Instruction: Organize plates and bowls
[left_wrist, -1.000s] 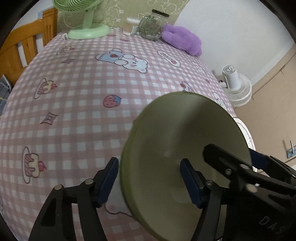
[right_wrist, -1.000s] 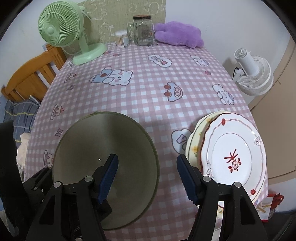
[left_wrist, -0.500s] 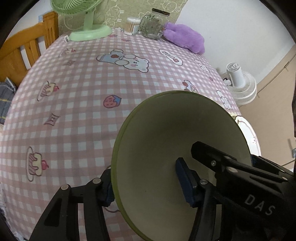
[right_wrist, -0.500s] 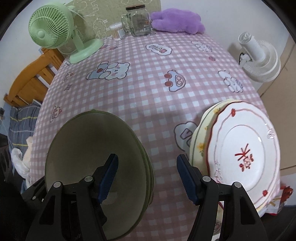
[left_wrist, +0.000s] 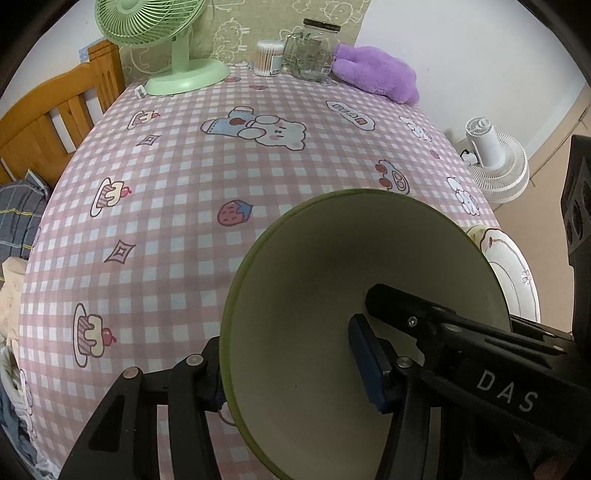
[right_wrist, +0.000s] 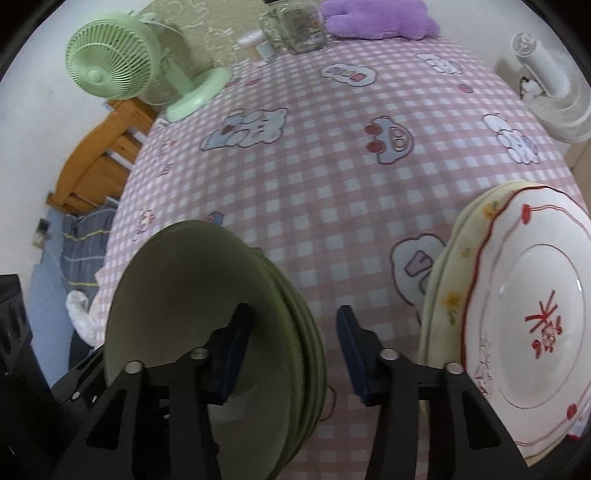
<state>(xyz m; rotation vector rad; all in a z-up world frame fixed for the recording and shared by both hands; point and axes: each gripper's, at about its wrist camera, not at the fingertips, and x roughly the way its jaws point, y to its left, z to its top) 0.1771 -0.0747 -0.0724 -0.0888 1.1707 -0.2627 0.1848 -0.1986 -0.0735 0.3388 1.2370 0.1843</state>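
Bowls (right_wrist: 207, 332) sit nested near-left on the table (left_wrist: 258, 166); left tool (left_wrist: 291, 373) pinches their rim, right tool (right_wrist: 291, 350) closing astride the opposite wall to steady them.

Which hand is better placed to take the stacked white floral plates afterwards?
Probably right. The right gripper, its jaws closing astride the rim of the stacked green bowls, has the stacked white floral plates just beside its outer finger. The left gripper sits across the bowls from them.

Pink checked tablecloth (left_wrist: 177, 206) — green fan (left_wrist: 173, 44), glass jar (left_wrist: 310, 51), purple plush toy (left_wrist: 376, 74); white fan (left_wrist: 495, 166) — wooden bed frame (left_wrist: 55, 114).
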